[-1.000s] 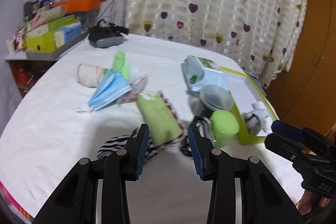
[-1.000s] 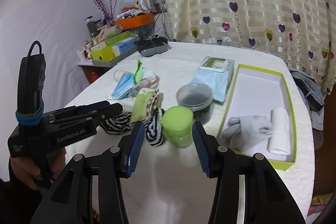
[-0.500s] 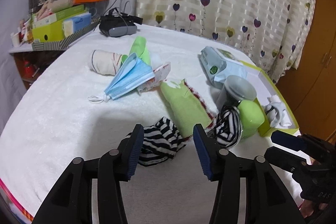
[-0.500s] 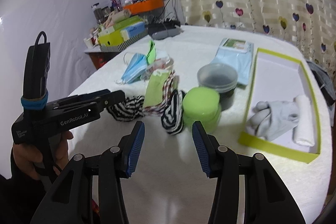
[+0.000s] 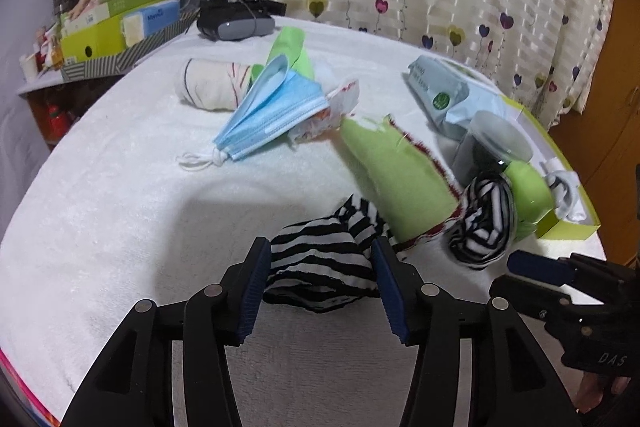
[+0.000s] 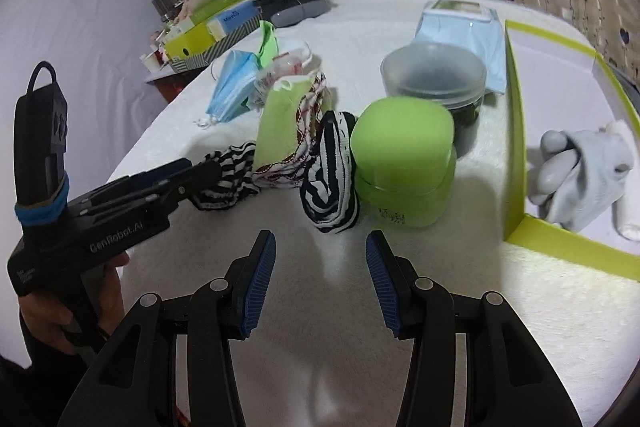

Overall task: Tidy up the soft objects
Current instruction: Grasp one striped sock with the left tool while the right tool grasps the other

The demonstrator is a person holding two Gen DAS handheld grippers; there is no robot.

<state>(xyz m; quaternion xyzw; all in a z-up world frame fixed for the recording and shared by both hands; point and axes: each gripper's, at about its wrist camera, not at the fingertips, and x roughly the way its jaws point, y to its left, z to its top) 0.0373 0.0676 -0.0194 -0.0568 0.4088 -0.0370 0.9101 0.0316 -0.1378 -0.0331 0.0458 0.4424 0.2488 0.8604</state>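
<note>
The left gripper (image 5: 320, 281) is wide apart around the striped sock (image 5: 320, 267); it should squeeze its middle gently.

Black hand-held gripper (image 6: 320, 279), ribbed blue pads (image 6: 260, 287), silver screws

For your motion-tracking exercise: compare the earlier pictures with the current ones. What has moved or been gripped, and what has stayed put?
The left gripper has advanced to the striped sock, which now lies between its open fingers, not yet clamped. The right gripper has come closer to the green jar, open and empty. The mask, jar and tray stayed put.
</note>
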